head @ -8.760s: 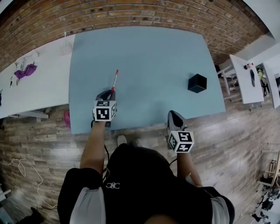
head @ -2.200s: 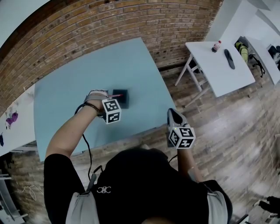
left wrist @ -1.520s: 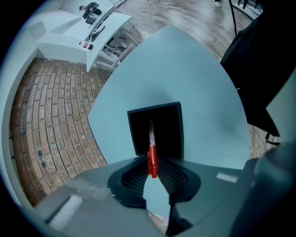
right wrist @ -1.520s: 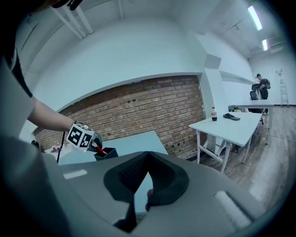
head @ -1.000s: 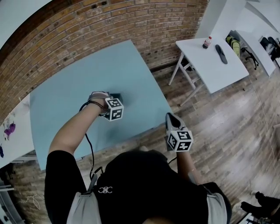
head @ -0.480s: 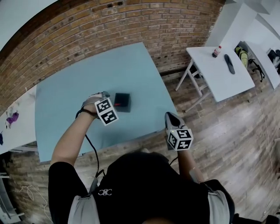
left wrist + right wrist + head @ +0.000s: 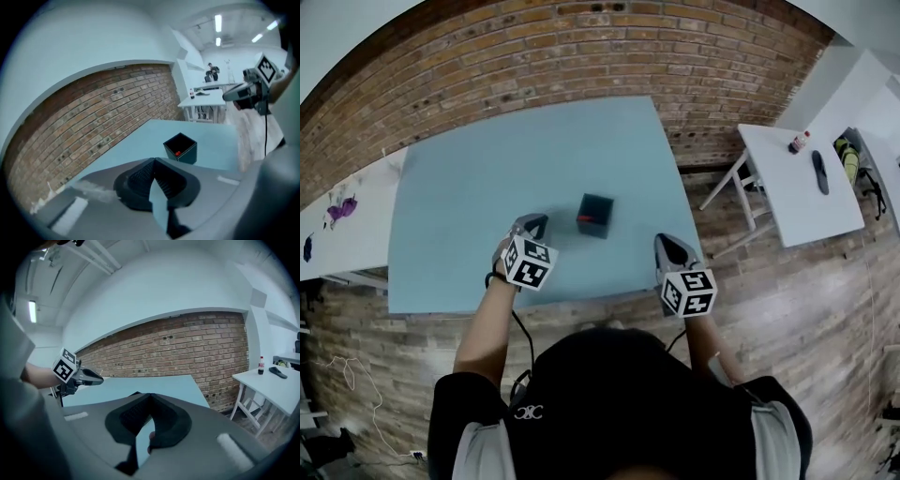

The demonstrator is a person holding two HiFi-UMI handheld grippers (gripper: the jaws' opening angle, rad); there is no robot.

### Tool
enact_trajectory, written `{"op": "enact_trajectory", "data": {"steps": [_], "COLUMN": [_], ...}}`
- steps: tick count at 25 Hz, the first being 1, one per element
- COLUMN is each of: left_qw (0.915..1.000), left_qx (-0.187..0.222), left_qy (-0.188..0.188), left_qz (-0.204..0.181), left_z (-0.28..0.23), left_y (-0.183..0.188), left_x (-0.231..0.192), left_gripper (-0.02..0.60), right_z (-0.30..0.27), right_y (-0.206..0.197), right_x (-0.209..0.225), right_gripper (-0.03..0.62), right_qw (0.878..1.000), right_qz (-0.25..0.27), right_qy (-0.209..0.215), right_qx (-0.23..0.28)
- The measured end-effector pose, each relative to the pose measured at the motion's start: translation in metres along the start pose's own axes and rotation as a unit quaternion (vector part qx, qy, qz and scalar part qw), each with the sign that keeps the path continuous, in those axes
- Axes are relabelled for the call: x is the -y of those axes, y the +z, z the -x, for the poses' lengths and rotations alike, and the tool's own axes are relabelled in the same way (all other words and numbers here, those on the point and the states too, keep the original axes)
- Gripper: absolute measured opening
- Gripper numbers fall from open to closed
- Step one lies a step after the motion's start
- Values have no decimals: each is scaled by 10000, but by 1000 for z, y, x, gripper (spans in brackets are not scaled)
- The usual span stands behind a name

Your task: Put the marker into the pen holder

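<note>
We take the pen holder [image 7: 596, 214] as our anchor: a dark, square, open-topped box, upright on the blue table [image 7: 469, 178]. And there's the marker [image 7: 177, 153], inside it! Only its red end shows, low against the holder's inner wall; the rest is hidden from us.

Left of the pen holder and a touch nearer to us, we see the left gripper [image 7: 533, 222]. It is clear of the box and touches nothing. Looking along its jaws, we see the tips pressed together with nothing pinched between them, and the holder sits out ahead, well apart.

Over on the right of the pen holder, and nearer to us again, there's the right gripper [image 7: 662, 240], close to the table's near edge. Its tips meet as well, claw closed, and we see no object caught in it. So both claws flank the holder, one on either side, neither in contact with it.

Beyond the pen holder runs the brick wall [image 7: 581, 56]. Far off to the holder's right stands a white table [image 7: 787, 187], with a small bottle [image 7: 798, 142] on it.
</note>
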State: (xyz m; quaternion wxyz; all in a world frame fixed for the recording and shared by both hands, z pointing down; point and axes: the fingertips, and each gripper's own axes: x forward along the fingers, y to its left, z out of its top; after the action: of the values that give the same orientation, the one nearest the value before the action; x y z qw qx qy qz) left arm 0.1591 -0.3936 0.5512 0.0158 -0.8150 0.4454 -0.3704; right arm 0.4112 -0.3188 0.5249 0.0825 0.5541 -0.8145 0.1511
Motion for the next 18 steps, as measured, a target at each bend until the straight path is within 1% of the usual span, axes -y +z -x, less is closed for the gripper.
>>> {"op": "enact_trajectory", "data": {"steps": [2,4,6,9,12,15,18], "left_qw": [9982,9949,9921,9891,9863,9822,9791], "left_qx": [239,526,729,851,818,751,798], "left_qy": [-79,-31,89,290,375,395,407], "left_qz": [547,857,1020,1167,1386,1676,1826], "left_z": [16,34,52,68,71,71,70], "left_y": [3,12,20,20,7,-4,-1], "left_x": [2,-1,-5,-8,-9,-11,-14], "left_gripper": [6,6,5,5,5,5,5], "right_z": [-7,-12,-17,-23,-27,-33,-39], "right_y": [3,5,7,12,17,20,24], "right_x": [-9,-17,-25,-34,-40,-43,-44], "right_gripper": [5,5,5,5,5,5,5], "right_qw": [9999,9995,9991,9986,9984,9988,9992], "right_qz": [95,177,243,299,310,275,238], "right_qy": [128,243,338,438,461,385,305], "right_qx": [-34,-57,-69,-23,55,84,108]}}
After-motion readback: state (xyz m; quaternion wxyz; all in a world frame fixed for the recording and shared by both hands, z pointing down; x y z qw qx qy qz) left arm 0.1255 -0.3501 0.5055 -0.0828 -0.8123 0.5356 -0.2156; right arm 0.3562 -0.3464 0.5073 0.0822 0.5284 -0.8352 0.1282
